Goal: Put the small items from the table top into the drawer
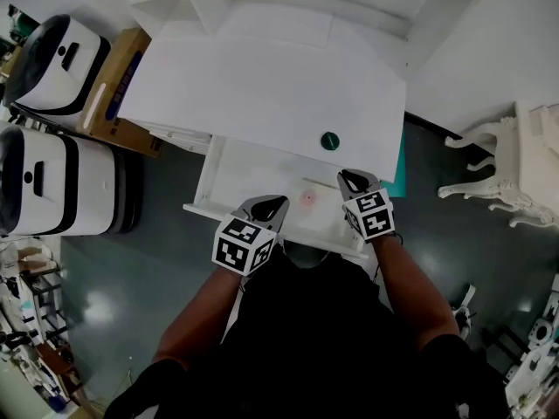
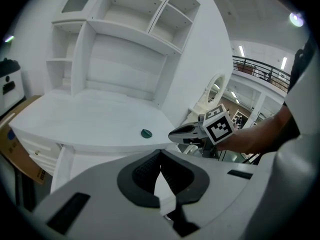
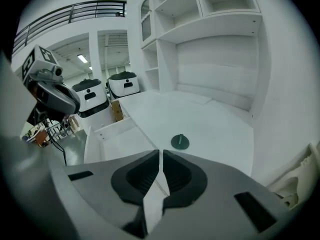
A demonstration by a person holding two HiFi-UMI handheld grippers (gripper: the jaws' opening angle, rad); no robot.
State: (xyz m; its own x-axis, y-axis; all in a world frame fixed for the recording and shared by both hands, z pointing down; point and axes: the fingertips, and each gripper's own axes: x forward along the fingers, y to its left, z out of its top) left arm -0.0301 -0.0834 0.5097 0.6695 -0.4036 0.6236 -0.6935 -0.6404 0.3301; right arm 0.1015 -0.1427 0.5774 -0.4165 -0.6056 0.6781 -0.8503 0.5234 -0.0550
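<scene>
A small dark green round item [image 1: 329, 140] [image 2: 146, 133] [image 3: 180, 142] lies near the front edge of the white table top [image 1: 262, 85]. Below that edge the white drawer [image 1: 205, 182] [image 3: 115, 139] stands pulled out, with a small pink item [image 1: 307, 197] lying inside. My left gripper [image 1: 266, 206] [image 2: 160, 152] hangs over the drawer's front, shut and empty. Just short of the green item, my right gripper [image 1: 354, 182] [image 3: 161, 153] hovers over the drawer's right part, also shut with nothing in it.
The desk carries a white hutch with shelves [image 2: 135, 29] at its back. Two white and black machines [image 1: 57, 55] [image 1: 44, 182] and a cardboard box [image 1: 118, 85] stand to the left. White ornate furniture [image 1: 515, 173] is on the right. The floor is dark grey.
</scene>
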